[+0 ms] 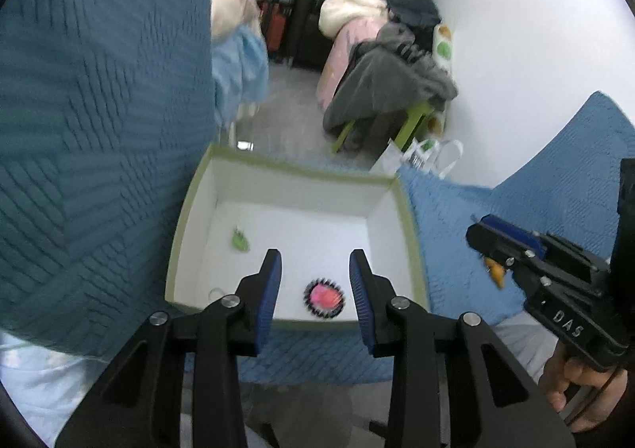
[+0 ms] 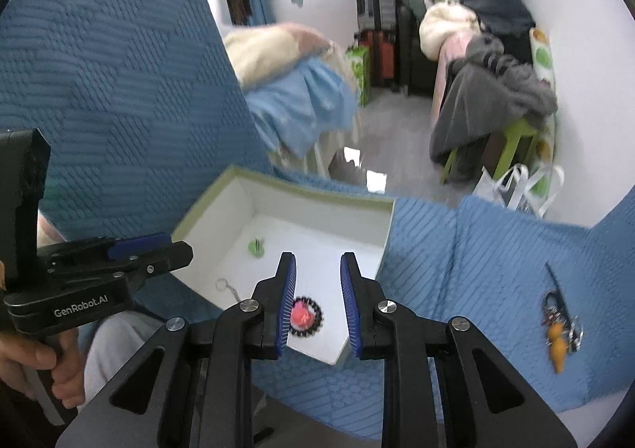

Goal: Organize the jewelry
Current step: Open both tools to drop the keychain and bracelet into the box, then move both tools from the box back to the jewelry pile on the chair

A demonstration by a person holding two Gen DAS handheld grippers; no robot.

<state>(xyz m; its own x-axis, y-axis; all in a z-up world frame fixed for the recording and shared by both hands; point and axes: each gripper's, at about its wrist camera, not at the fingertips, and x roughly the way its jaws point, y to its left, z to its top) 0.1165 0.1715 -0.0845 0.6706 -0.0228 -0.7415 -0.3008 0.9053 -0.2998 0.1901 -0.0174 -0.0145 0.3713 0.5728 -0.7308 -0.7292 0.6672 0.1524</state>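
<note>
L tongs [image 1: 315, 281] sit nearest in the left wrist view, blue pads spread w/ nothing between them, tips over the near edge of the box [image 1: 408, 217]. R tongs [image 2: 317, 281] likewise spread & empty in the right wrist view, tips over the box's near right corner.

Box is shallow, white inside w/ olive-green rim, resting on a blue quilted sofa cover [image 2: 476, 249]. Inside, near the front wall: round pink charm w/ black toothed edge [image 1: 323, 299], lying flat on the box floor. A thin metal key ring w/ short chain [image 2: 227, 286] lies at the front left corner. Farther back, left of centre: small green trinket [image 1: 239, 241], apart from the pink one.

Outside the box, on the cover well to the R: a cluster of keychains w/ an orange gourd-shaped piece [image 2: 557, 333], not touched by either tool.

Beyond the sofa edge: grey floor, a lime-green stool [image 2: 512, 146] heaped w/ grey clothing, white bags beside it, suitcases [image 2: 377, 47] & piled clothes against the far wall. Details there too blurred to tell.
</note>
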